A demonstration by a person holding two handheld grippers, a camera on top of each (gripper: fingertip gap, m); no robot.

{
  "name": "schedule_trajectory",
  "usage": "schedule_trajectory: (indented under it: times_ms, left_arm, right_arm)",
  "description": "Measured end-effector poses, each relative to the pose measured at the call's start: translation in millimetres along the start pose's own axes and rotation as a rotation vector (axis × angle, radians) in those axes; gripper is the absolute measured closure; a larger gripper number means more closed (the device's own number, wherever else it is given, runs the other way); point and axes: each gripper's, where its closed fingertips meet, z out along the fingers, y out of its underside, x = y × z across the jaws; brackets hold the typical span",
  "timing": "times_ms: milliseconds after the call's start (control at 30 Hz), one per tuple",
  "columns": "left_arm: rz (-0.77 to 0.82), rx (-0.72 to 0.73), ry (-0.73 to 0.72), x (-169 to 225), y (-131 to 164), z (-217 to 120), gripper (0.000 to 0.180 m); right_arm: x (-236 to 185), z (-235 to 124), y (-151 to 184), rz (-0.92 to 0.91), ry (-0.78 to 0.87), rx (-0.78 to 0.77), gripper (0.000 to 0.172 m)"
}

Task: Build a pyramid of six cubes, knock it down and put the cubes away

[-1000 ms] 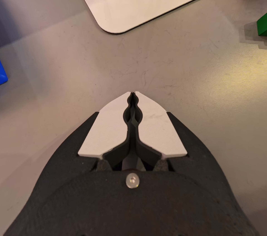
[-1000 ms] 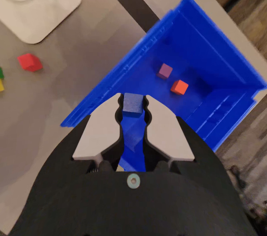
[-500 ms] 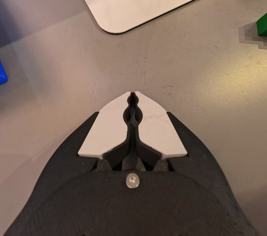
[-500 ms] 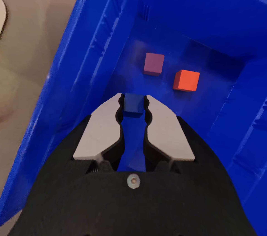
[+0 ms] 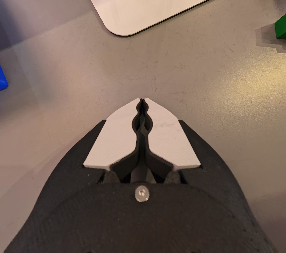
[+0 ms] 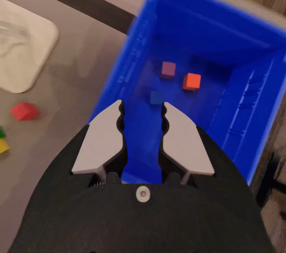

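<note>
1. The right gripper (image 6: 142, 103) has just spread its fingers wide and holds nothing; the blue cube (image 6: 156, 97) it carried now lies inside the blue bin (image 6: 193, 31).
2. Beside it in the bin sit a purple cube (image 6: 168, 69) and an orange cube (image 6: 191, 81).
3. Outside the bin, red cube (image 6: 24, 111), green cube (image 5: 280, 29) and yellow cube (image 6: 3, 144) wait: putting away is about half done.
4. The left gripper (image 5: 142, 98) stays pinched closed, empty.
</note>
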Motion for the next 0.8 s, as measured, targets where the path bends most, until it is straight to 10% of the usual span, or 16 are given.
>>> schedule_trajectory:
  times_ms: [167,367,800]
  left_arm:
    - [0.0,0.0,0.0,0,0,0,0.18]
    - [0.0,0.0,0.0,0,0,0,0.18]
    - [0.007,0.0,0.005,1,0,0,0.18]
  right_arm:
    - [-110,-68,-26,-0.182,-0.153,0.161,0.132]
    - [-231,-30,7,-0.339,-0.363,0.143,0.127]
    - [-243,64,57,-0.443,-0.354,-0.057,0.138]
